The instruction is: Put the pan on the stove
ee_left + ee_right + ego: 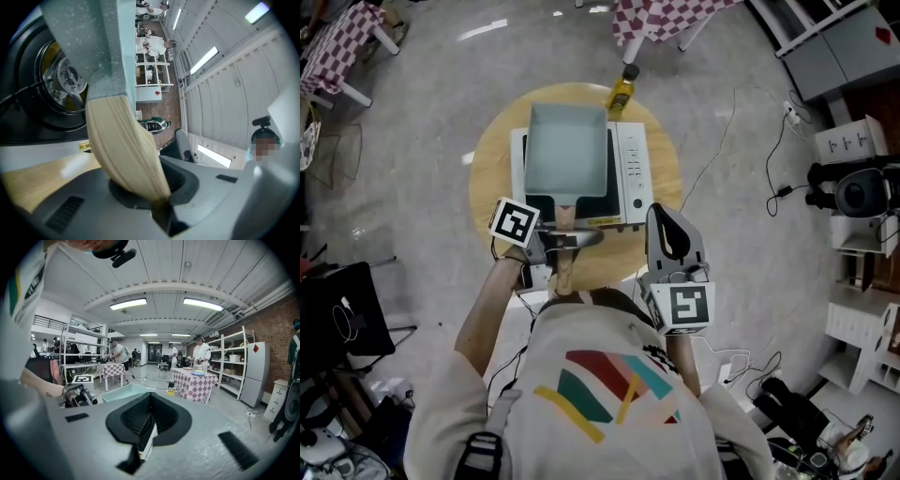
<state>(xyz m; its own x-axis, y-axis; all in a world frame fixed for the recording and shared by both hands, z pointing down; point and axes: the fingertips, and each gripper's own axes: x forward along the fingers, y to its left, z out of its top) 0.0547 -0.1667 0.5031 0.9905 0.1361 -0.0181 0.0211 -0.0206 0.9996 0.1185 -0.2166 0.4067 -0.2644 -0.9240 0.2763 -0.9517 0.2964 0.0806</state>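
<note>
Fingers of the left gripper [562, 240] are clamped on the wooden handle [124, 150] of the pan [567, 150], gripping it close to its near end. The right gripper [666, 225] hangs to the right of the handle, near the stove's front edge. Its fingers are together with nothing between them, and it touches neither pan nor stove.

The pan, a pale blue-green rectangular one, lies over the dark cooking surface of the white stove [630, 169], which stands on the round wooden desk [487, 178]. Its body covers the left part of the stove and leaves the control panel on the right bare, while the handle sticks out toward the person past the near edge. A yellow bottle [622, 92] stands at the far side of the desk, just behind the stove and apart from the pan.

The carrying and lining up look done, since the pan is squarely above the cooking zone. Whether its base already rests flat on the glass cannot be told. The left gripper view shows the underside of the pan with the burner ring beside it, which suggests a slight gap or tilt. What seems left is to settle the pan fully if it is not down, then open the left fingers and draw that gripper back off the handle.
</note>
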